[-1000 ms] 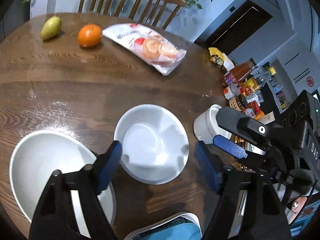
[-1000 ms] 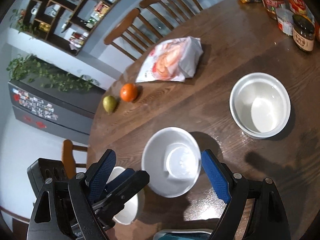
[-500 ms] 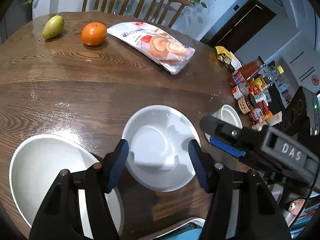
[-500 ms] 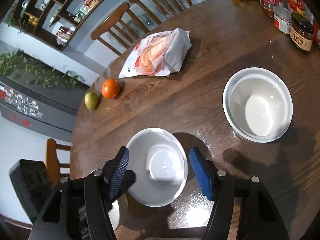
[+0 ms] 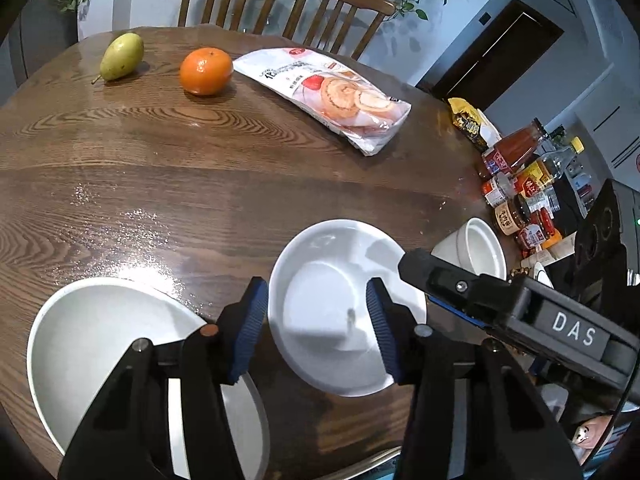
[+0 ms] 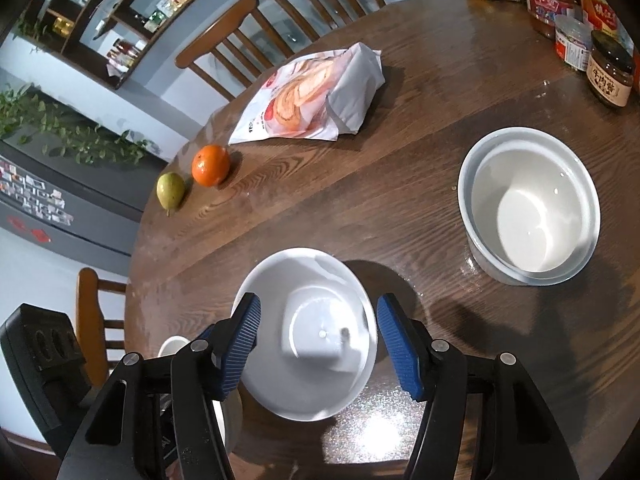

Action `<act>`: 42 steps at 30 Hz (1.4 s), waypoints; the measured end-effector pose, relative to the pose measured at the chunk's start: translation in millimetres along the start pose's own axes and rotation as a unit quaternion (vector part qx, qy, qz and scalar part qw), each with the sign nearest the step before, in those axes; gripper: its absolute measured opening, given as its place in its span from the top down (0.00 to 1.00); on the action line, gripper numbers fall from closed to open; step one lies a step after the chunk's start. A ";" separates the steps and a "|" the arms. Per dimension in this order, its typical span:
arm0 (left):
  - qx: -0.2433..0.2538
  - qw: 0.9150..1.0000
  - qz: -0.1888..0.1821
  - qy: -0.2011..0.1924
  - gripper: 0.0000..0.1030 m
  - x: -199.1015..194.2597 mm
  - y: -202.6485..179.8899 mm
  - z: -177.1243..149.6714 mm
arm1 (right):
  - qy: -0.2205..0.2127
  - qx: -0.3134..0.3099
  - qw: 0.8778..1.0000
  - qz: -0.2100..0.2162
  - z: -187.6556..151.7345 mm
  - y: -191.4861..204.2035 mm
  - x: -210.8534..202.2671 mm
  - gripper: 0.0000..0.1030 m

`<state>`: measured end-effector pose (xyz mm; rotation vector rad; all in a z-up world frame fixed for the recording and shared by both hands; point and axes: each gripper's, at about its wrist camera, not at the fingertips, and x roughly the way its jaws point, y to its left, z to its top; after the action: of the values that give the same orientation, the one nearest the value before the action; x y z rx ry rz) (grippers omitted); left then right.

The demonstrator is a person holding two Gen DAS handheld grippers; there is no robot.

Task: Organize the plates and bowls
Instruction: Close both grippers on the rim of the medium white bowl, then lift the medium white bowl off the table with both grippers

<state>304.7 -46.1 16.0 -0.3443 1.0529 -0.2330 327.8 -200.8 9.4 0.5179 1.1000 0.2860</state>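
A white plate (image 5: 340, 304) lies near the front of the round wooden table; it also shows in the right wrist view (image 6: 308, 332). My left gripper (image 5: 316, 332) is open, hovering over its near left part. My right gripper (image 6: 320, 344) is open and straddles the same plate from the other side; its body shows in the left wrist view (image 5: 520, 312). A larger white plate (image 5: 100, 340) lies to the left. A deep white bowl (image 6: 528, 204) stands to the right, also in the left wrist view (image 5: 476, 248).
A pear (image 5: 122, 56), an orange (image 5: 206, 70) and a snack bag (image 5: 328, 96) lie at the far side. Sauce bottles and jars (image 5: 520, 192) crowd the right edge. Two wooden chairs (image 5: 288, 0) stand behind the table.
Both grippers have narrowed their opening and moved in over the middle plate. The right gripper's body has come closer to the left one.
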 end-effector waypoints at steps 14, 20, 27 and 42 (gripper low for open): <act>-0.004 1.000 0.000 0.014 0.52 7.5 2.5 0.1 | 0.014 0.000 1.000 -0.011 -0.2 -0.9 11.3 0.38; -0.002 1.000 -0.006 0.021 0.52 11.1 1.9 -0.6 | 0.020 -0.006 1.000 -0.007 -1.0 0.9 15.3 0.38; -0.001 1.000 -0.004 0.021 0.53 11.0 1.1 -0.9 | 0.016 -0.015 1.000 -0.015 -2.6 3.9 13.3 0.38; 0.021 1.000 -0.002 -0.002 0.52 -11.9 -9.8 -3.2 | -0.008 -0.036 0.999 -0.020 -6.0 14.9 -6.7 0.38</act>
<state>296.0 -51.5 27.9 -0.3092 1.0421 -0.2569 320.0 -189.8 20.3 0.4332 1.0786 0.2846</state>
